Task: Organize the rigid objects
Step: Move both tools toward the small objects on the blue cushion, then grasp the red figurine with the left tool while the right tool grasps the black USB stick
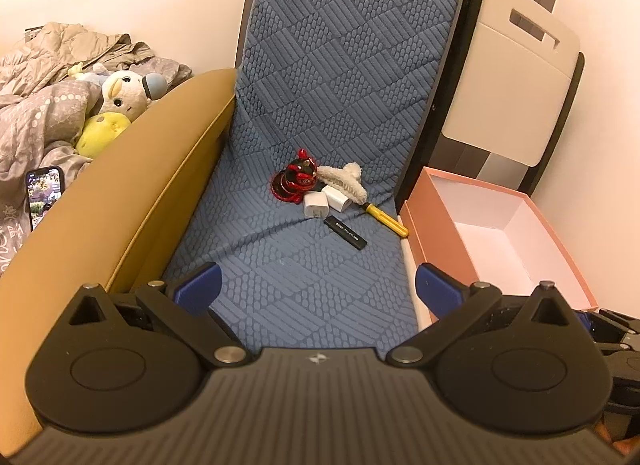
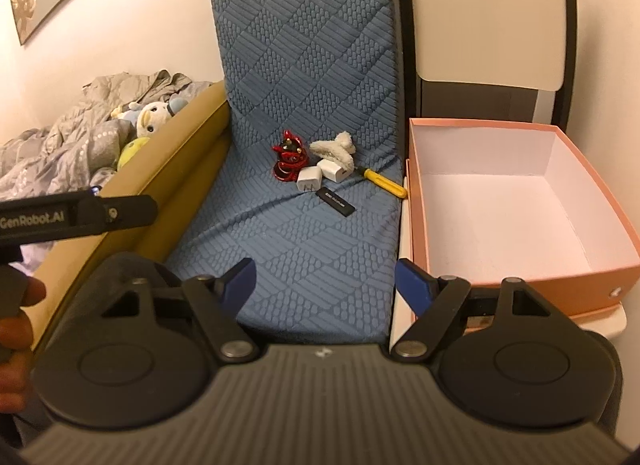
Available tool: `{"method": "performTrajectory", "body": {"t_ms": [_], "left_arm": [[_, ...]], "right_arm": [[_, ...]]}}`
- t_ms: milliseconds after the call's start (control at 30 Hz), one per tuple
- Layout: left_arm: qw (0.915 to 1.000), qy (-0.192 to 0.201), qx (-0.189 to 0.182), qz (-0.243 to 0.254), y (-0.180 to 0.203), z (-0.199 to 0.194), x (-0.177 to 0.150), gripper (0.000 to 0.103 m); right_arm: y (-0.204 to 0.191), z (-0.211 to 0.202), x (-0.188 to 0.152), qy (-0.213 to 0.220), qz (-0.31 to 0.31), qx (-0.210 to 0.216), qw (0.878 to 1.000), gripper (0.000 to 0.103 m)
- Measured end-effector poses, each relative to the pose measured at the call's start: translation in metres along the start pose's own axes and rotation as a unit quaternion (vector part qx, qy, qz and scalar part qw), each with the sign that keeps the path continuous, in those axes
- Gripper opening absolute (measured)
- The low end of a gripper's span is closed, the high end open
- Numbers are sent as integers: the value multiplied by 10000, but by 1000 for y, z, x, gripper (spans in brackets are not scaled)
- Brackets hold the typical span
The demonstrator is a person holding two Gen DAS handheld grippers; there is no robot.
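A small pile lies on the blue seat cushion (image 1: 304, 273): a red and black figurine (image 1: 294, 181), a fluffy cream hair claw (image 1: 346, 181), two white chargers (image 1: 316, 204), a yellow-handled tool (image 1: 386, 217) and a black stick (image 1: 346, 233). The same pile shows in the right wrist view, with the figurine (image 2: 290, 161), the claw (image 2: 334, 149), the chargers (image 2: 310, 181), the yellow tool (image 2: 384, 181) and the black stick (image 2: 335, 203). An open pink box (image 1: 560, 249) (image 2: 592, 201) stands right of the seat, empty. My left gripper (image 1: 316, 285) and right gripper (image 2: 324, 279) are open and empty, well short of the pile.
A tan padded armrest (image 1: 120, 201) (image 2: 168, 153) borders the seat on the left. Beyond it lie grey bedding (image 1: 36, 113), plush toys (image 1: 116, 105) and a phone (image 1: 44, 197). A white folding panel (image 1: 516, 77) leans behind the box. The left gripper's body (image 2: 72, 217) shows at the left.
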State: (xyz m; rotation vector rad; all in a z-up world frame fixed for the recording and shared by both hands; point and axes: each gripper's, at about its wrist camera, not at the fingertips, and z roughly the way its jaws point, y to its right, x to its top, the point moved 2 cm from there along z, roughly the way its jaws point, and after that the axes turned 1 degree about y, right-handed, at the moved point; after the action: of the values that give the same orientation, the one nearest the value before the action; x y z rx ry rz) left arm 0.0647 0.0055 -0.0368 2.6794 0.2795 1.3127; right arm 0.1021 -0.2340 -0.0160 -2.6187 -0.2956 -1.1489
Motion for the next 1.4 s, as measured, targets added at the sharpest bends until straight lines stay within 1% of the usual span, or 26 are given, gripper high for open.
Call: {"method": "performTrajectory", "body": {"t_ms": [133,333,500,700,833,967,1067,1167,1267,1400], "left_arm": [[10000,-25,-51,-32,-3,17,2,103],[9998,-104,-129,-149,-9,54,8,103],[9993,-66,-206,-296,-15,92,26,103],[9982,-100,-367,-473,-18,143,48,103],[9974,-155,-436,-552,-18,175,62,103],[9975,-138,-456,-514,-15,205,76,103],[9982,-143,-488,-319,-8,229,91,103],[9989,-131,-416,-166,-5,252,102,103],[9990,-156,-390,-169,-10,275,109,103],[9988,-247,-370,-188,-21,305,111,99]], "right_arm": [[-1,13,2,58,-129,129,9998,78],[3,41,5,-33,-111,124,9999,78],[6,73,12,-208,-155,139,9996,78],[11,111,27,-214,-218,212,9993,78],[7,133,33,-207,-236,279,9991,78],[4,158,39,-280,-247,242,9990,77],[8,174,40,-347,-145,233,9990,77],[12,194,41,-376,-103,207,9990,76],[13,214,41,-445,-125,137,9988,76],[12,243,39,-482,-169,100,9986,67]]}}
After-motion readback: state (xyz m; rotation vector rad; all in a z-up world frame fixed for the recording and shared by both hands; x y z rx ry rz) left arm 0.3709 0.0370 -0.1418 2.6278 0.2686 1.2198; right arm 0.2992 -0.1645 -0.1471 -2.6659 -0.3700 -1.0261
